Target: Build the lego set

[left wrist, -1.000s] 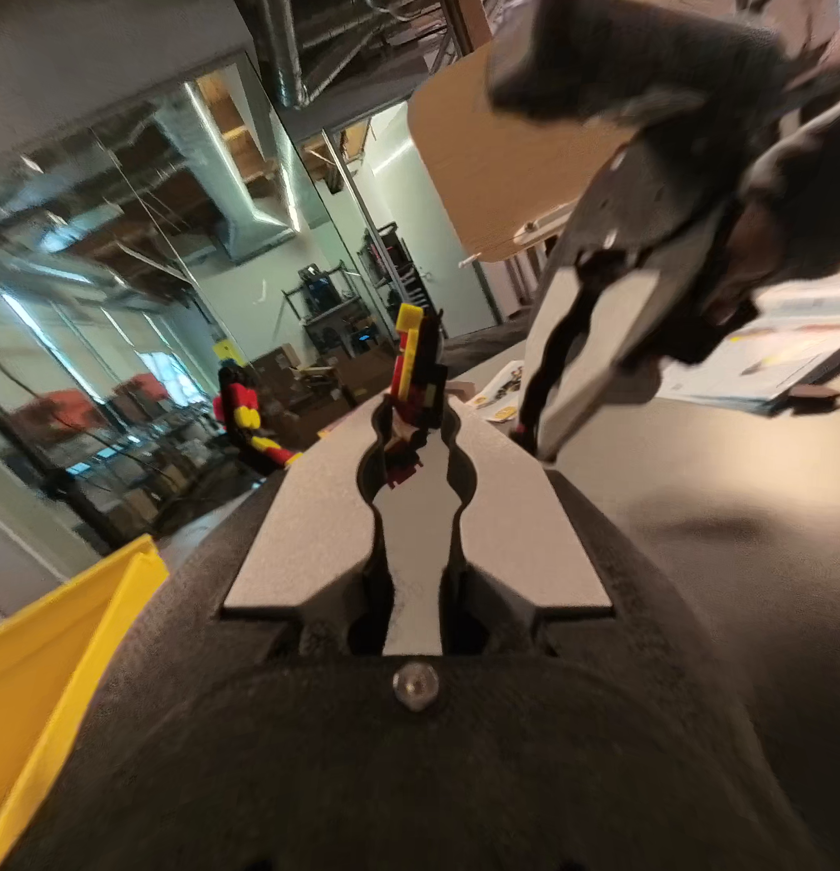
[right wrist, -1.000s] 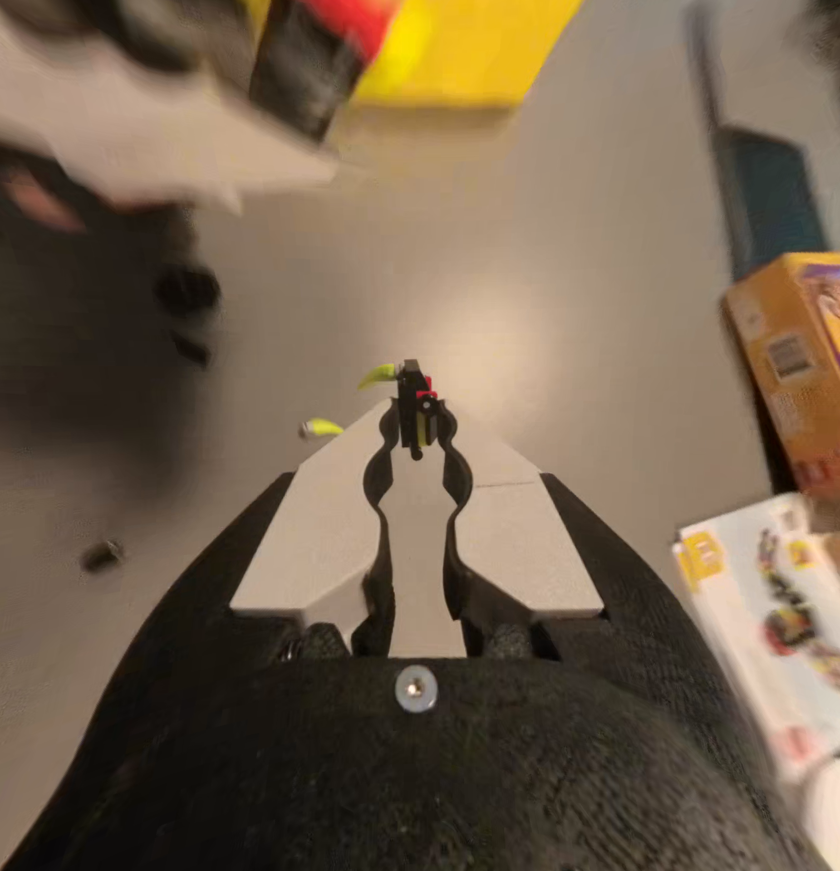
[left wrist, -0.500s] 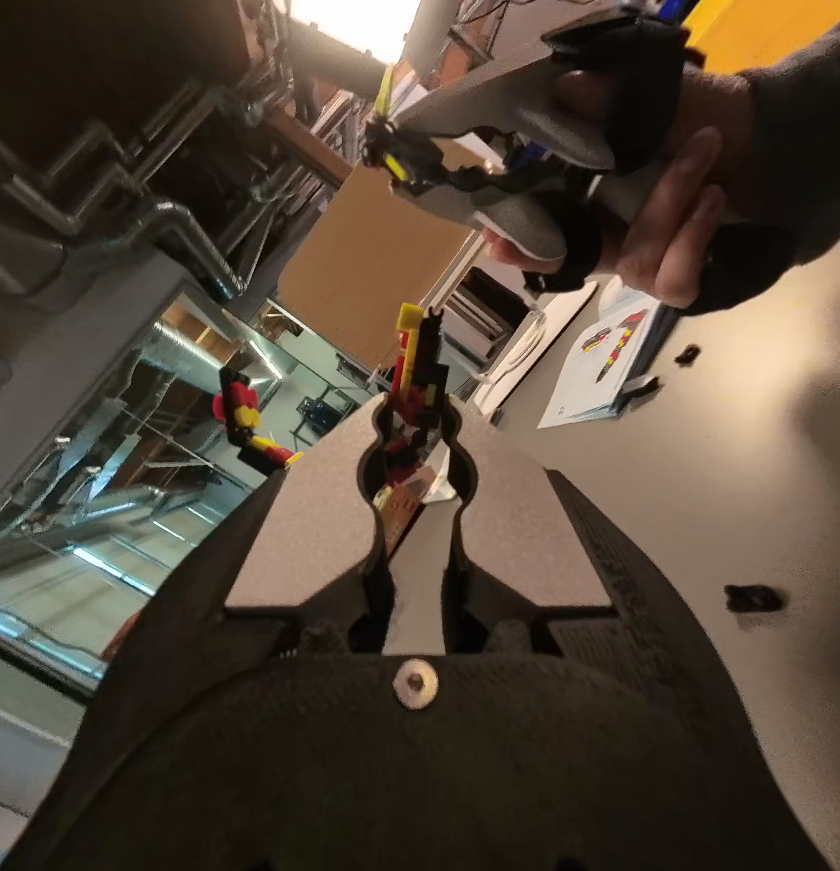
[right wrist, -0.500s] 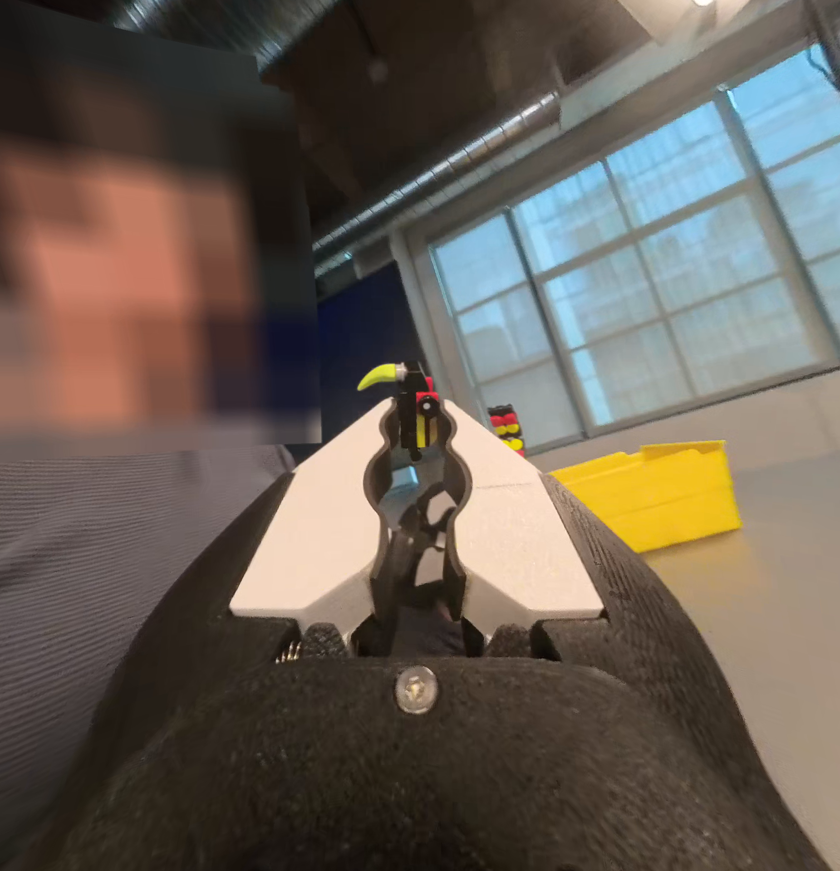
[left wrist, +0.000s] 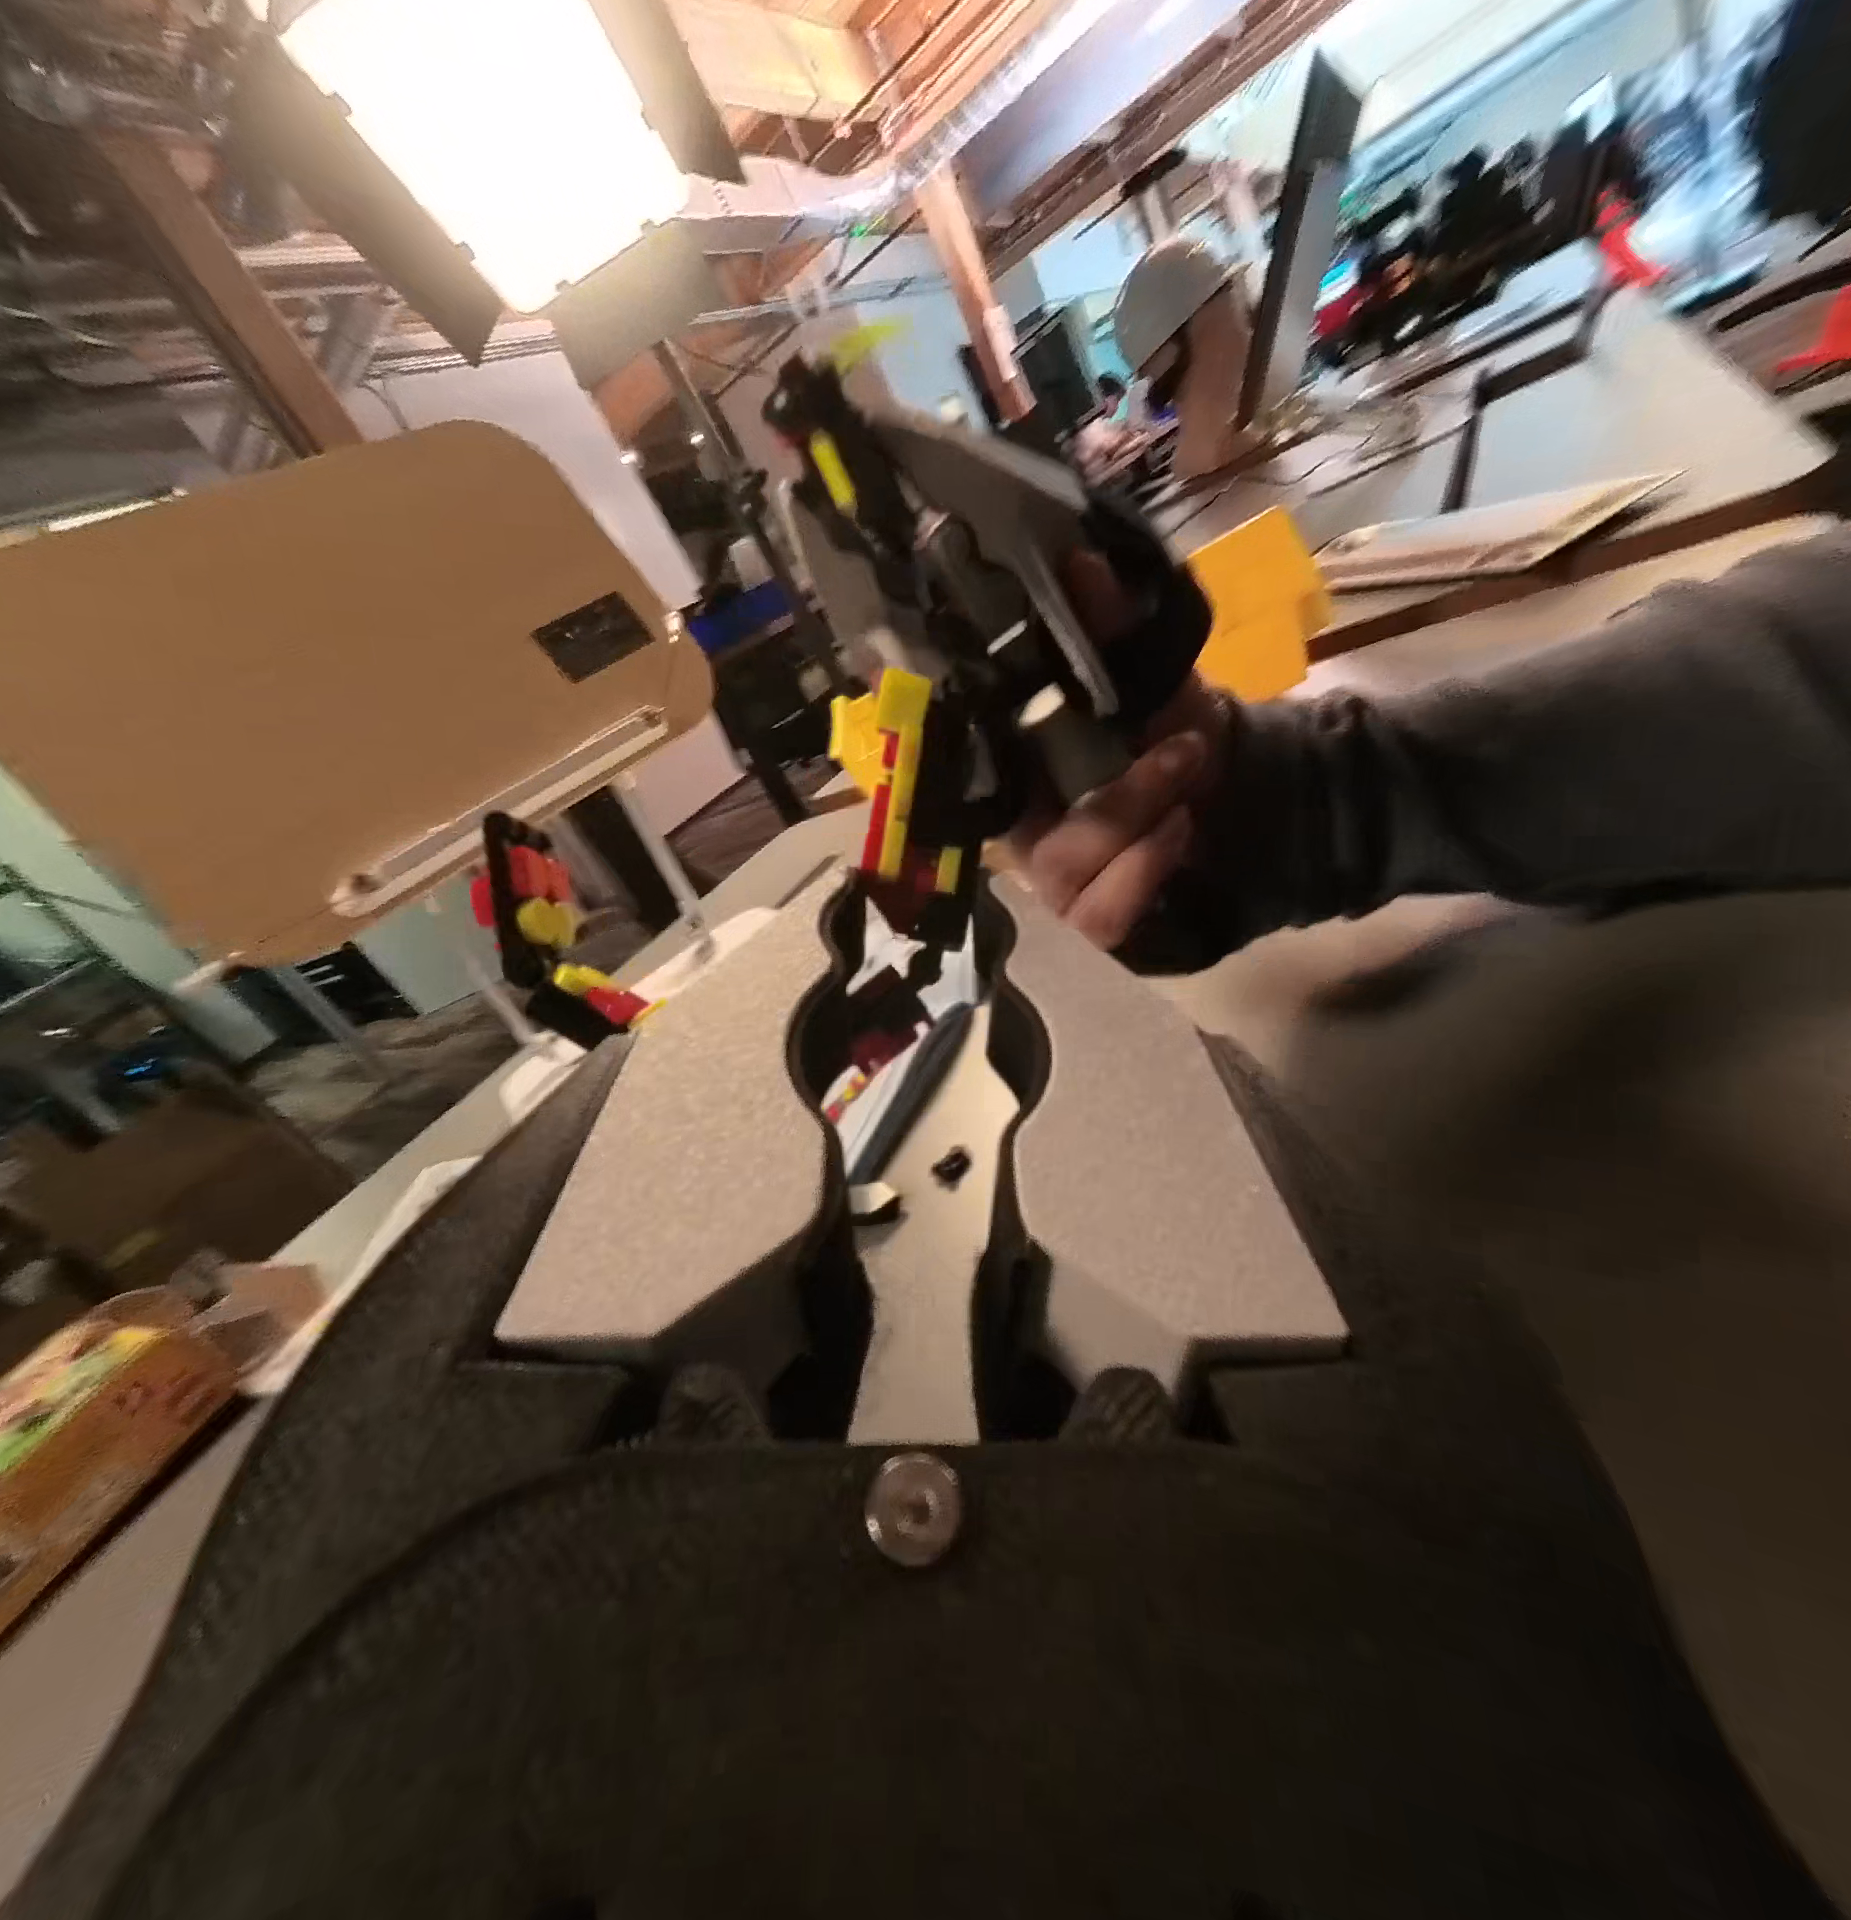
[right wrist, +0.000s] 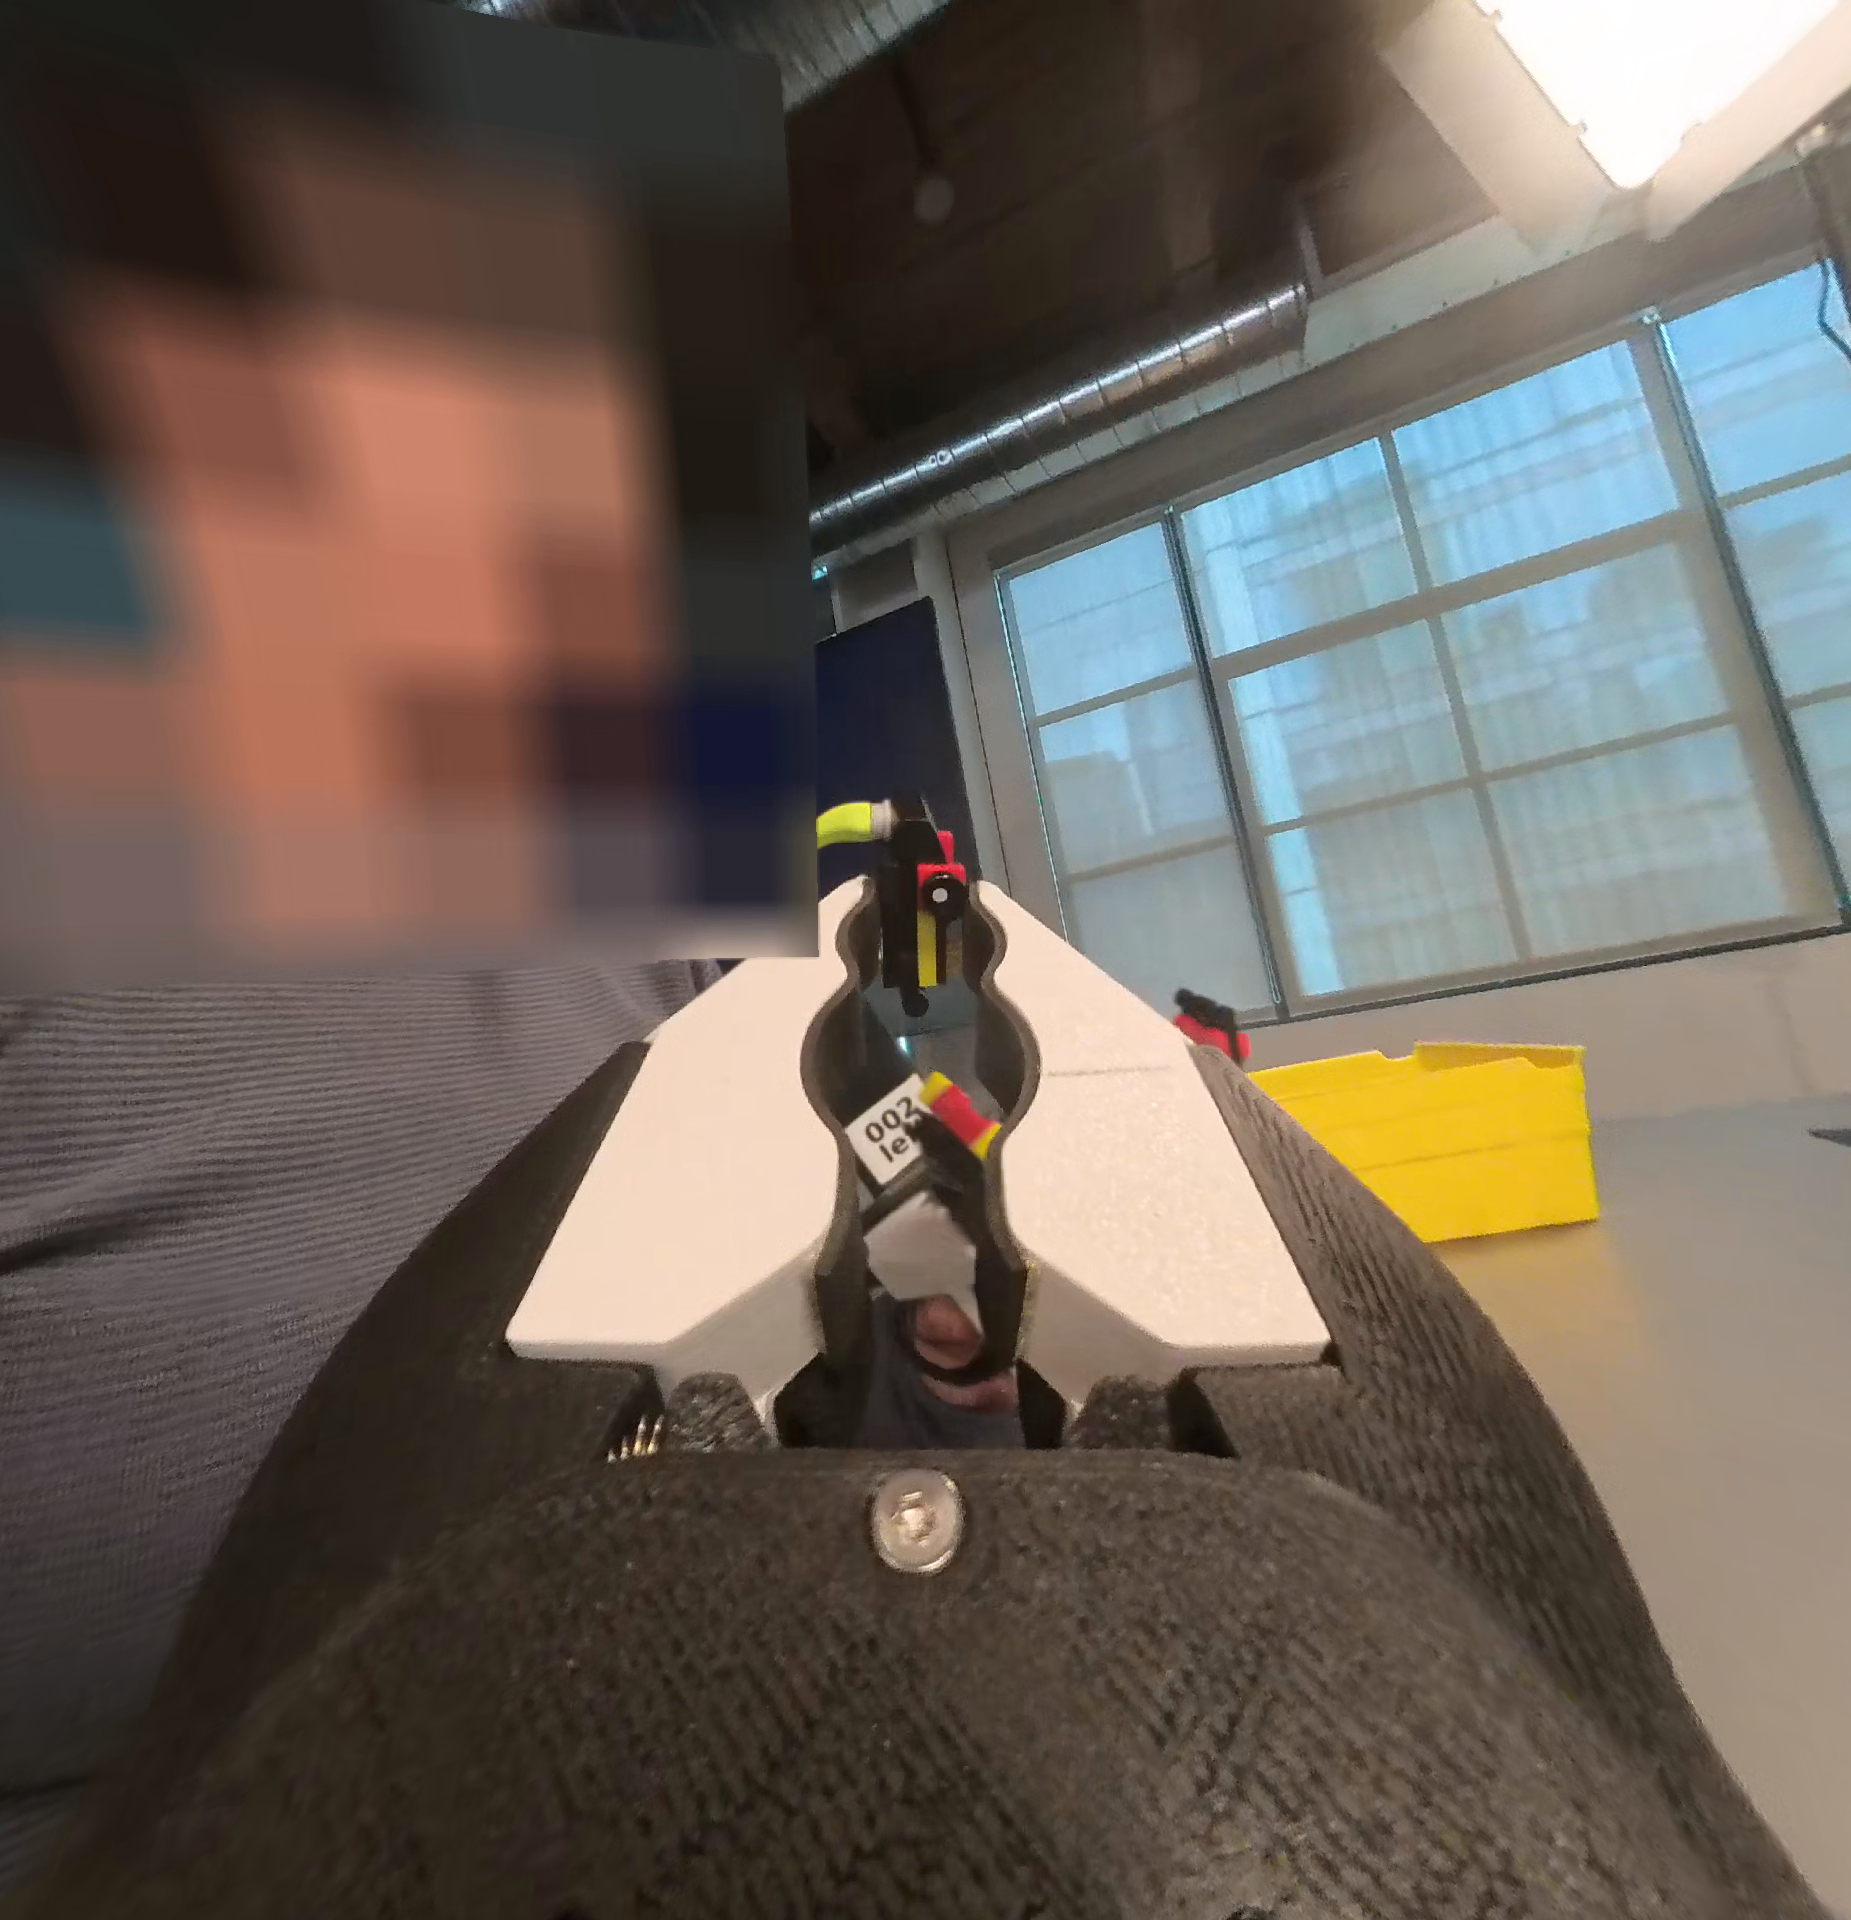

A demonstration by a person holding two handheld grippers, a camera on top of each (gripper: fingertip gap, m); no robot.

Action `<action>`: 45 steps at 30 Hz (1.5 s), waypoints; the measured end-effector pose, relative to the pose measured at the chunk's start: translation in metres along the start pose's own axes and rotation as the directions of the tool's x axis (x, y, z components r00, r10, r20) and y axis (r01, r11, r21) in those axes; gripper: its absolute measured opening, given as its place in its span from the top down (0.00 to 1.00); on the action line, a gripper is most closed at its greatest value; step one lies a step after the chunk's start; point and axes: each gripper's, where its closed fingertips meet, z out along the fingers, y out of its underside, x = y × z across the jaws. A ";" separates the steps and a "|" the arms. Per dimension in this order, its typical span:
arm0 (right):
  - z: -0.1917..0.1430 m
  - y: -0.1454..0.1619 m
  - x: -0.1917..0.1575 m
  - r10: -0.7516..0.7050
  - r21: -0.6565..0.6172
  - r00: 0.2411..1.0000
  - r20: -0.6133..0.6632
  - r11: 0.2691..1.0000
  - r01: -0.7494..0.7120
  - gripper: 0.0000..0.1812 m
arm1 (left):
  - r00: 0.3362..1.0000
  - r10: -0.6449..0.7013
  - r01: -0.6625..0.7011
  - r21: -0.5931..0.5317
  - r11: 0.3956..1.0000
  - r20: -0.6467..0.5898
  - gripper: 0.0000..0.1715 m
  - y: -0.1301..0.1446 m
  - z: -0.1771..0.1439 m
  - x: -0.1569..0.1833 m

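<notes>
- Left wrist view: the left gripper [left wrist: 905,904] is clamped on the bigger lego build [left wrist: 900,800], a thin black, red and yellow stack standing up out of the tips, held by its lower end. My guess is it weighs next to nothing and is stiff, but it's only stud-joined, so a sideways shove on the tall part could pop it apart. I'd keep hold low on the thick bit.
- Same view, farther back and up: the right gripper [left wrist: 817,416], held in a hand [left wrist: 1118,831] with a dark sleeve, points up-left well above the grey table [left wrist: 1523,1091]. A cardboard box [left wrist: 79,1403] sits at near left.
- Right wrist view: the right gripper [right wrist: 916,914] is pinched shut on a small lego sub-assembly [right wrist: 916,904], black with red, a yellow strip and a lime horn poking left. Tiny and slick, so it could easily twist in the tips. Grip the flat black sides, not the horn.
- Right of it, a yellow bin [right wrist: 1440,1132] sits on the table.
</notes>
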 end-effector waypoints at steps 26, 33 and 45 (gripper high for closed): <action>-0.037 -0.043 -0.062 0.182 0.194 0.830 0.528 0.925 -0.327 0.93 | 0.930 0.356 -0.353 -0.054 0.934 0.085 0.89 0.007 -0.001 0.008; -0.029 -0.035 -0.046 0.171 0.192 0.900 0.400 0.945 -0.265 0.93 | 0.954 0.299 -0.298 -0.052 0.953 0.016 0.89 0.014 0.001 0.017; -0.019 -0.022 -0.017 0.049 0.123 0.994 0.101 0.991 -0.062 0.93 | 0.994 -0.070 0.070 0.005 0.997 -0.089 0.89 0.008 -0.003 0.015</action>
